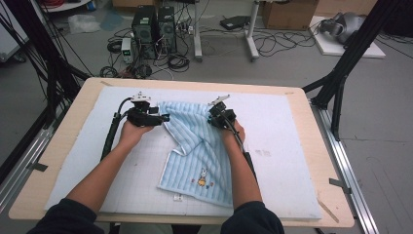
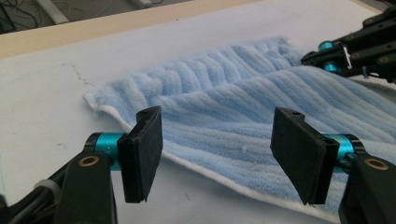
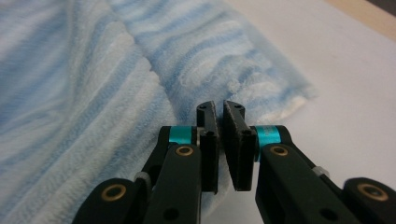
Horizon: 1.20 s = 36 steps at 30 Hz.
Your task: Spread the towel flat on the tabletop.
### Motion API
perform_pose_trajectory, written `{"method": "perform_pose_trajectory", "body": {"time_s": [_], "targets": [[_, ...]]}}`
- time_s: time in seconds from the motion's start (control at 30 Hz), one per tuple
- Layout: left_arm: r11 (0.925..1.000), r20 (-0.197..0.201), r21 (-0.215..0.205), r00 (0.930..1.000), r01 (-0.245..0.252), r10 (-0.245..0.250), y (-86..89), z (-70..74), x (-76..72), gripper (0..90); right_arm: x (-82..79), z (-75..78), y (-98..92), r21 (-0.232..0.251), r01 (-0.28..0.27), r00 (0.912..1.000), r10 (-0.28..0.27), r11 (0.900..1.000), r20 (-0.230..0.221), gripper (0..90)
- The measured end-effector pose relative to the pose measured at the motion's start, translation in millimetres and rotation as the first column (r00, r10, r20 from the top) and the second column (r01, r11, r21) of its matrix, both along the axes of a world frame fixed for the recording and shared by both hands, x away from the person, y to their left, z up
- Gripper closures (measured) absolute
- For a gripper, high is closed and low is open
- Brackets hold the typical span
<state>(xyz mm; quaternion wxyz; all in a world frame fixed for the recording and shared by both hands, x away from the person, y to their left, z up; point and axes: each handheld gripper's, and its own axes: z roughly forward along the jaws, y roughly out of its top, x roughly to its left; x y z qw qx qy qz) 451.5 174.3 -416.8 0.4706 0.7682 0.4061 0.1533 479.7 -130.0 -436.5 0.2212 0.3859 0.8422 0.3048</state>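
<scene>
The right tongs (image 3: 219,116) are nearly closed, with only a thin slit between the pads, and whether towel cloth is pinched in that slit cannot be told; their tips sit low against the far right corner of the light blue striped towel (image 1: 197,146), whose white-edged corner lies just beyond and to the side of them in the right gripper view. The left tongs (image 2: 224,154) stand wide open and hold nothing; the towel's white-hemmed left edge runs across the gap between the two pads, below them, and neither pad touches the cloth. From the high view, the left tongs (image 1: 163,117) point sideways at the towel's far left edge, while the right tongs (image 1: 214,117) rest on its far right part. The towel is rumpled and partly folded at that far end, and its long axis runs from between the two tongs back toward the person, the end with a small cartoon picture lying nearest the person, on the white mat (image 1: 292,156) covering the table (image 1: 68,141).
</scene>
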Motion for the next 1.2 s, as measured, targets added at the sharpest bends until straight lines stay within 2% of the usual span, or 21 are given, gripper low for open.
{"method": "perform_pose_trajectory", "body": {"time_s": [0.03,0.07,0.1,0.13,0.17,0.2,0.23,0.33,0.4,0.5,0.63,0.73,0.87,0.93,1.0,1.03,1.07,1.1,1.13,1.17,1.2], "targets": [[1.0000,0.000,0.000,1.0000,0.000,0.000,0.0,0.0,0.0,34.6,0.0,0.0,0.0,0.000,0.000,1.0000,0.000,1.000,0.000,85.2],[0.9996,-0.005,0.029,1.0000,0.008,-0.008,-3.0,0.5,-2.0,34.8,3.2,1.6,-9.8,-0.002,0.062,0.9977,-0.062,0.998,0.027,85.1],[0.9996,-0.005,0.029,1.0000,0.008,-0.008,-3.0,0.5,-2.0,35.0,3.2,1.6,-9.8,-0.002,0.062,0.9977,-0.062,0.998,0.027,85.1],[0.9991,-0.007,0.041,0.9999,0.012,-0.012,-5.1,0.1,-3.1,35.2,5.2,4.1,-20.8,-0.026,0.155,0.9857,-0.152,0.988,0.071,85.0],[0.9988,-0.003,0.046,0.9999,0.015,-0.015,-6.4,-0.7,-4.9,35.2,5.2,4.1,-20.8,-0.026,0.155,0.9857,-0.152,0.988,0.071,85.0],[0.9996,0.004,0.027,1.0000,0.008,-0.008,-7.9,-2.5,-7.0,37.2,6.7,7.4,-32.0,-0.042,0.244,0.9647,-0.238,0.969,0.113,85.0],[0.9996,0.003,0.025,0.9999,0.009,-0.010,-8.8,-4.3,-8.7,37.2,7.2,8.9,-37.5,-0.034,0.281,0.9541,-0.275,0.959,0.118,84.8],[0.9994,-0.019,0.021,0.9994,0.029,-0.028,-13.9,-12.2,-12.7,37.3,7.6,9.7,-46.8,0.012,0.311,0.9471,-0.311,0.950,0.080,80.0],[0.9976,-0.056,0.027,0.9965,0.063,-0.062,-22.0,-16.9,-15.7,36.6,2.7,13.6,-52.1,0.053,0.277,0.9569,-0.280,0.960,0.077,69.2],[0.9943,-0.052,0.028,0.9935,0.103,-0.101,-33.1,-14.4,-22.2,39.1,-5.9,21.8,-56.7,0.151,0.230,0.9680,-0.242,0.961,0.067,60.6],[0.9904,-0.048,0.001,0.9892,0.139,-0.138,-44.8,-10.5,-29.9,39.8,-17.7,29.3,-58.5,0.180,0.197,0.9742,-0.213,0.964,0.074,58.3],[0.9850,-0.066,-0.008,0.9828,0.172,-0.172,-55.4,-9.8,-36.6,36.3,-38.4,36.9,-61.2,0.200,0.144,0.9801,-0.167,0.969,0.107,57.1],[0.9793,-0.085,0.057,0.9782,0.195,-0.189,-71.2,-15.8,-43.8,34.1,-59.5,39.3,-65.8,0.192,0.109,0.9822,-0.135,0.975,0.131,55.0],[0.9753,-0.082,0.112,0.9798,0.191,-0.182,-77.0,-19.7,-45.8,34.4,-69.8,39.5,-68.9,0.204,0.100,0.9840,-0.127,0.974,0.125,53.6],[0.9730,-0.079,0.128,0.9799,0.192,-0.183,-79.3,-21.9,-46.3,35.1,-75.1,39.4,-70.5,0.207,0.096,0.9843,-0.124,0.974,0.126,53.2],[0.9666,-0.071,0.167,0.9802,0.195,-0.185,-82.2,-25.3,-46.7,41.9,-85.3,37.9,-73.5,0.219,0.082,0.9847,-0.113,0.972,0.133,53.1],[0.9666,-0.071,0.167,0.9802,0.195,-0.185,-82.2,-25.3,-46.7,48.8,-90.1,36.8,-74.6,0.220,0.077,0.9856,-0.108,0.972,0.130,53.1],[0.9653,-0.063,0.171,0.9798,0.198,-0.190,-82.8,-26.8,-46.2,48.8,-90.1,36.8,-74.6,0.220,0.077,0.9856,-0.108,0.972,0.130,53.1],[0.9620,-0.051,0.180,0.9786,0.205,-0.199,-82.4,-27.1,-45.8,76.8,-98.4,32.8,-76.3,0.225,0.068,0.9863,-0.099,0.972,0.132,53.1],[0.9590,-0.023,0.201,0.9796,0.200,-0.200,-81.7,-27.0,-45.2,83.4,-101.6,30.9,-76.9,0.223,0.070,0.9874,-0.099,0.972,0.123,52.9],[0.9617,-0.011,0.203,0.9825,0.184,-0.186,-79.5,-26.2,-43.1,84.8,-104.8,28.5,-77.3,0.227,0.070,0.9881,-0.099,0.971,0.118,53.8]]}}
